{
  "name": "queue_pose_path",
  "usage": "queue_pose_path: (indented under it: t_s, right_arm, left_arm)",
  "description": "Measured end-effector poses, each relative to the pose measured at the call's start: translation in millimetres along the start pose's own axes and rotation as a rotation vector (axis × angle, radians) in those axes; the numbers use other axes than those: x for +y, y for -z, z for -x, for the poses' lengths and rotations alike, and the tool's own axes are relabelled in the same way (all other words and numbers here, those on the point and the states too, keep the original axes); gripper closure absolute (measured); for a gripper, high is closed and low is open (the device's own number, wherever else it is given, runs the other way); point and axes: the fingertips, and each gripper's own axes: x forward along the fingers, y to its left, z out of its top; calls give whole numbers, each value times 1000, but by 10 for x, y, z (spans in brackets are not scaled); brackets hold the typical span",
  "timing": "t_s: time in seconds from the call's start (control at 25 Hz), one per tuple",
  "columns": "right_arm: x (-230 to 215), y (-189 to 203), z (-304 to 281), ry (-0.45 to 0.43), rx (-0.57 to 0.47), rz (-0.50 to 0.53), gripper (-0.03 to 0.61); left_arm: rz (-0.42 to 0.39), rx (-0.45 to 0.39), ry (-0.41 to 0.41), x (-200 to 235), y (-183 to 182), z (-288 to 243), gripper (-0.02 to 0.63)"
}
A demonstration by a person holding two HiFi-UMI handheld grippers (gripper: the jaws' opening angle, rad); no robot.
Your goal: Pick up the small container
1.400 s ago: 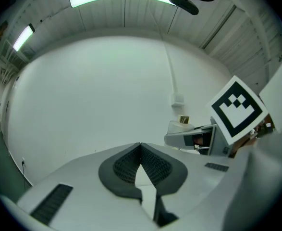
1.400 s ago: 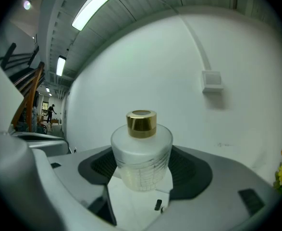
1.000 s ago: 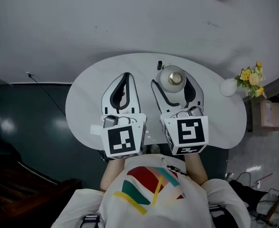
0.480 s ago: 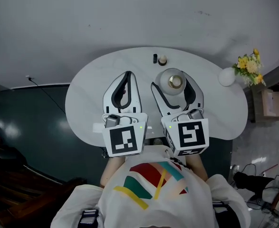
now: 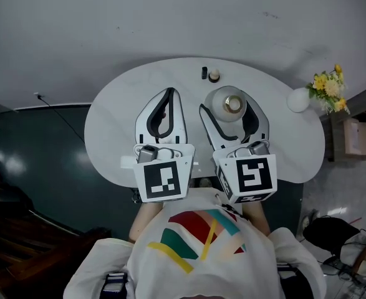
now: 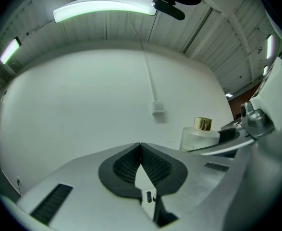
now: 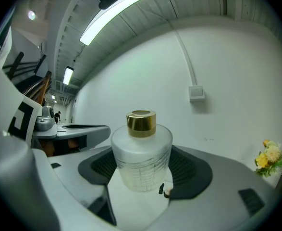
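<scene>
A frosted glass bottle with a gold cap point(image 5: 231, 104) sits between the jaws of my right gripper point(image 5: 230, 103), which is shut on it. In the right gripper view the bottle point(image 7: 141, 150) fills the gap of that gripper point(image 7: 143, 163), and its base seems slightly above the white table point(image 5: 117, 120). My left gripper point(image 5: 168, 93) lies beside it to the left, its tips touching and nothing between them point(image 6: 140, 145). From the left gripper view the bottle point(image 6: 198, 134) shows at the right.
A small black object point(image 5: 204, 73) and a tiny gold-topped item point(image 5: 214, 76) stand at the table's far edge. A white vase point(image 5: 298, 99) with yellow flowers point(image 5: 329, 96) sits at the right end. A box point(image 5: 360, 140) lies past the table. A wall outlet point(image 6: 158, 108) faces me.
The right gripper and bottle have drawn back from the two small items at the far edge, which now show apart from the bottle. The left gripper stays shut beside it.
</scene>
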Motion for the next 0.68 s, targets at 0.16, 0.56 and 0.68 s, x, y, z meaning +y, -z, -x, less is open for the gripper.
queue_pose_path:
  t_s: [0.16,0.56,0.68]
  right_arm:
    - [5,-6,10,-2,-3,0,250]
    - [6,-8,41,-4,-6,8,250]
    - [8,-24,45,-4,-7,9,250]
  left_arm:
    - [-2,0,-3,-3,-5,13,597]
    - [2,-3,-10,3,-23,54,597]
    - [-1,-4,-12,16,-43,55,597]
